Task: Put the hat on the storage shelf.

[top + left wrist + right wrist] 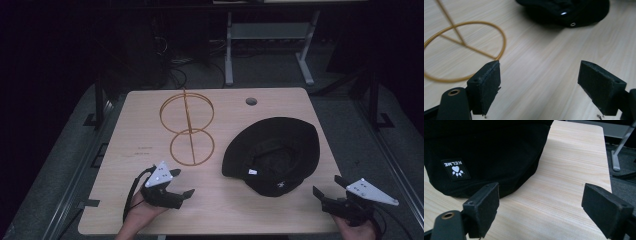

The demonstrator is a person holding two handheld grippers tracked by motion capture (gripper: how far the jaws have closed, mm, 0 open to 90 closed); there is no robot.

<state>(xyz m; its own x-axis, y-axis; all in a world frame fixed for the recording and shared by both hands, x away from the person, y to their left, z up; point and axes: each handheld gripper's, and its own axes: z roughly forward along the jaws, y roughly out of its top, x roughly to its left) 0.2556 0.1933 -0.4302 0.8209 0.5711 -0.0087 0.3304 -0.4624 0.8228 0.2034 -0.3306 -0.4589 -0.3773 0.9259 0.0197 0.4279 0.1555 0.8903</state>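
Right gripper view, hat cropped at top; left claw, right claw spread

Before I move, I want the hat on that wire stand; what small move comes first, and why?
Probably ease the right gripper forward to the near edge of the hat. Its jaws are wide open and empty, and in the right gripper view the hat lies just ahead, lying flat on the table. The left gripper, also open, sits nearer the wire stand.
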